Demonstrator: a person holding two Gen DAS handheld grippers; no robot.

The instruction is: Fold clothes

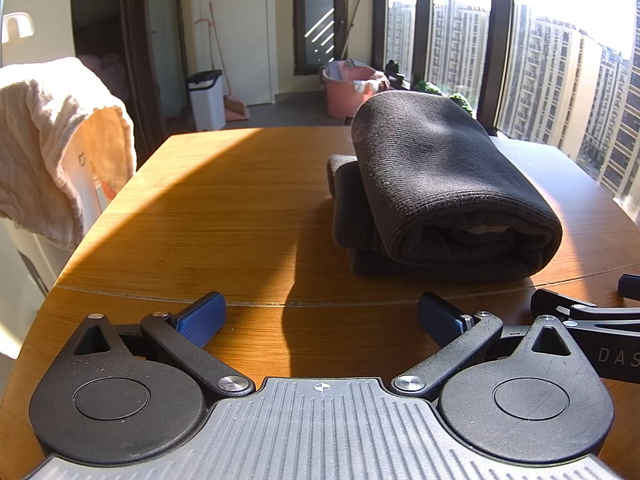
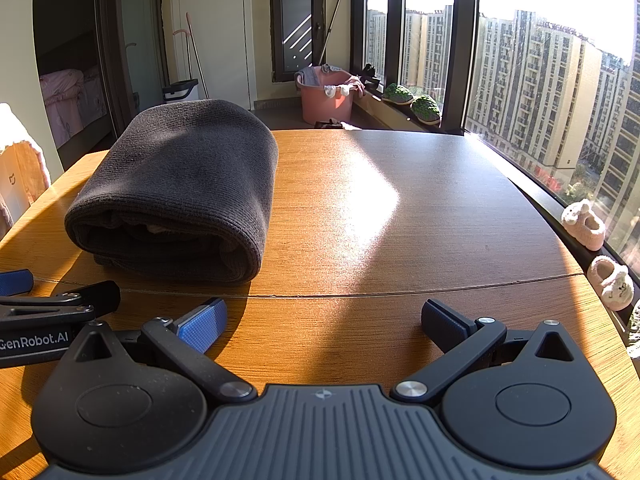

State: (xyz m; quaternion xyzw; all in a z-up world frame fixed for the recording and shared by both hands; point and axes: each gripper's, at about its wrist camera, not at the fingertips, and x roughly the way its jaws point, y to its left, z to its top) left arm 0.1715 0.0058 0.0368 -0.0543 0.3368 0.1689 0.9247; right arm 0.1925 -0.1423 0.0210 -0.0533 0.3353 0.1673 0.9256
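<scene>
Dark grey knit garment (image 1: 436, 184) is seen folded into a thick bundle on the wooden table (image 1: 240, 200), w/ something pale, possibly a label, tucked inside. Left gripper (image 1: 320, 318) and right gripper (image 2: 324, 322) are held low just short of it, side by side, both w/ jaws spread wide, nothing grasped.

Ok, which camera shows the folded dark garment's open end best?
Right wrist: the folded dark garment shows its open end and inner layers clearly. Left wrist also shows the open end, dimmer, plus a lower fold protruding left.
</scene>
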